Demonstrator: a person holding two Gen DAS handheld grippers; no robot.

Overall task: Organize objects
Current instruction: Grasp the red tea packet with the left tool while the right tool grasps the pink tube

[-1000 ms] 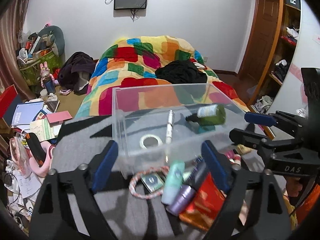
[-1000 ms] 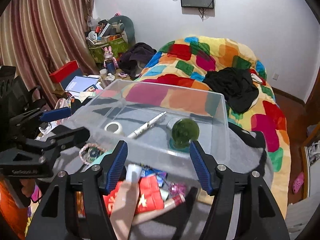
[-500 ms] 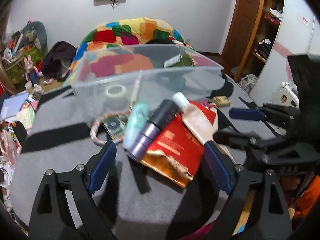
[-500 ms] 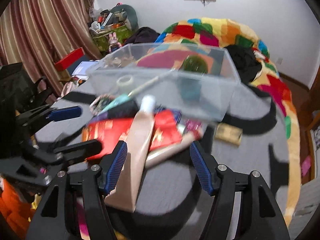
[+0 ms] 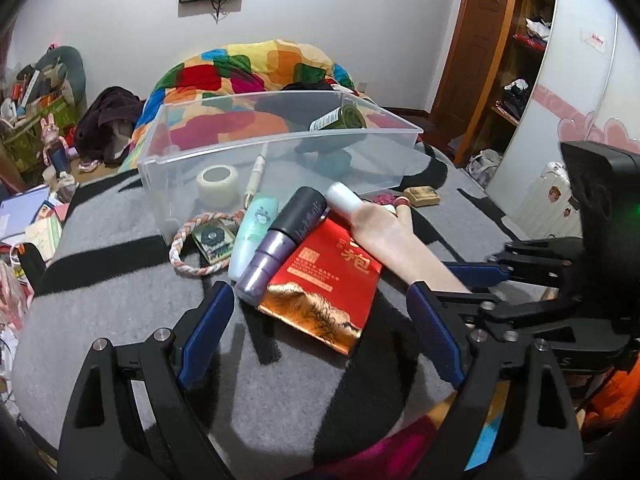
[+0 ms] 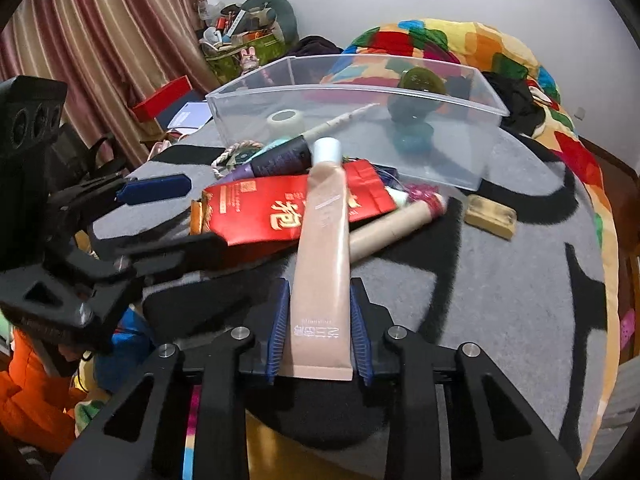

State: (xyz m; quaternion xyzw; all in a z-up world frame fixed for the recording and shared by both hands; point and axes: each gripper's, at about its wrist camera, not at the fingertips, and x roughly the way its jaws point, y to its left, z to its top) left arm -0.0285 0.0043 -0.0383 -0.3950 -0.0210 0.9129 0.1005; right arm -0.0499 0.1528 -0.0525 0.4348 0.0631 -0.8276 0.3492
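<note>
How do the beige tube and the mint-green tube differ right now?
The beige tube is clamped at its flat end between the right gripper's blue pads; the mint-green tube lies untouched. The beige tube rests across the red packet; the mint-green one lies beside the purple bottle, against the clear bin. Both are outside the bin.

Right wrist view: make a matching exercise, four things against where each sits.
Things:
1. beige tube
2. tape roll
3. wooden block
4. red packet

Places:
A. inside the clear bin
B. alone on the grey mat, right of the pile
C. between the right gripper's pads
D. under the tube

Pairs: 1-C, 2-A, 3-B, 4-D
</note>
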